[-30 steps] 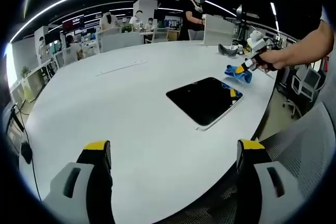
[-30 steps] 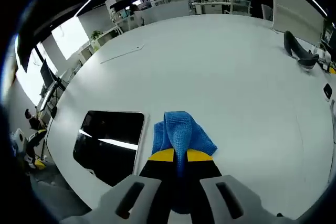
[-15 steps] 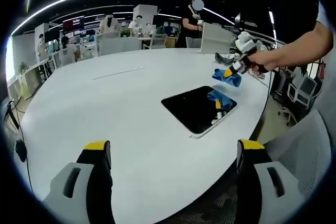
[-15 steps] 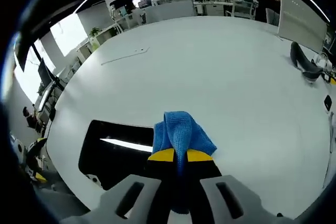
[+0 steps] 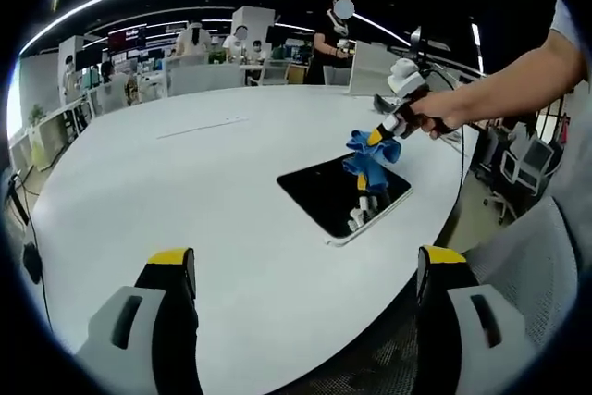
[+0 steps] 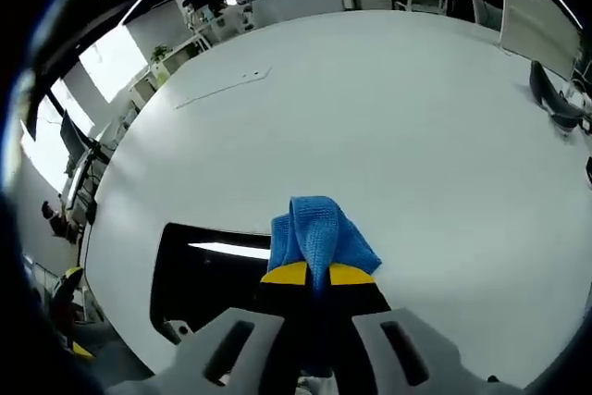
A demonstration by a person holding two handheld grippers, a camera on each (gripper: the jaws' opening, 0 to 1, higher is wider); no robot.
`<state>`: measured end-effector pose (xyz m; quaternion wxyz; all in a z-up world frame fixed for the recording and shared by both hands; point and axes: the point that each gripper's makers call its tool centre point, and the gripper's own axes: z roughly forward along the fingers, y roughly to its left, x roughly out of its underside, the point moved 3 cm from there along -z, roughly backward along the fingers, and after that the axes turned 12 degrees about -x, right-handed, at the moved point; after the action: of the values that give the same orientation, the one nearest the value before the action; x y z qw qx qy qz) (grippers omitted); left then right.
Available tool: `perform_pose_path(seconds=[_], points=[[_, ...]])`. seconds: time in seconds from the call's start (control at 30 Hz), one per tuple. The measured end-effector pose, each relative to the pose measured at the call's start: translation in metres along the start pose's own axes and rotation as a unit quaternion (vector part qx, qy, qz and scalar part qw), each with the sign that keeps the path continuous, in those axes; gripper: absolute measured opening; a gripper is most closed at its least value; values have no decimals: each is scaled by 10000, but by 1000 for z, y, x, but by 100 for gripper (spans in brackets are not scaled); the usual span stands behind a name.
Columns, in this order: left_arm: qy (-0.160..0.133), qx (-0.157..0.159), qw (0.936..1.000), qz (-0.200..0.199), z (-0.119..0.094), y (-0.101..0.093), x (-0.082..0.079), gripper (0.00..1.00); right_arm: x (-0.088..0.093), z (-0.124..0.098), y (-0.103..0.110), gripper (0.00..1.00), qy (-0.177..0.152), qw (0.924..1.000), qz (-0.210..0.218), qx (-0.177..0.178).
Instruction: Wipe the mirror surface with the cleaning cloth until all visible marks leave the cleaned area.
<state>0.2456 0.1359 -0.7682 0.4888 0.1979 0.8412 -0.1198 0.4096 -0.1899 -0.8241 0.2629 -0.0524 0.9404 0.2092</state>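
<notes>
One broad white round bench carries everything; near its edge lies the mirror, a dark rectangular panel with a pale rim, flat on the bench top, seen again in the right gripper view just left of the jaws and partly under them; its glass reflects a bright strip of ceiling light. Next in size, the left gripper stands with its two yellow-tipped jaws spread wide apart, nothing between them, well back from the mirror and over bare bench. Smaller, the right gripper, held in a person's hand, has its jaws pressed together on the blue cleaning cloth; the cloth bunches out ahead of the yellow tips; in the left gripper view the cloth hangs over the far part of the mirror, whether touching the glass I cannot tell.
</notes>
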Motion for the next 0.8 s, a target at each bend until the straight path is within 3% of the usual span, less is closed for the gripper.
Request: perform_pose_path(seconds=[0.1, 0.13, 0.2, 0.27, 0.6, 0.8], points=[[-3, 7, 10000, 15, 0, 0, 0, 99, 1, 8, 7, 1, 17, 9998, -209, -7], [8, 26, 10000, 17, 0, -1, 1, 99, 2, 11, 7, 1, 3, 9999, 39, 152], [25, 57, 10000, 36, 0, -2, 1, 99, 4, 17, 11, 1, 102, 9999, -55, 6], [52, 92, 9999, 66, 0, -3, 2, 99, 9, 18, 7, 1, 264, 9991, -274, 203], [101, 196, 9997, 146, 1, -9, 3, 99, 10, 20, 8, 0, 224, 9990, 319, 235], [38, 277, 9995, 177, 0, -11, 1, 99, 10, 26, 18, 0, 262, 9988, 362, 208]])
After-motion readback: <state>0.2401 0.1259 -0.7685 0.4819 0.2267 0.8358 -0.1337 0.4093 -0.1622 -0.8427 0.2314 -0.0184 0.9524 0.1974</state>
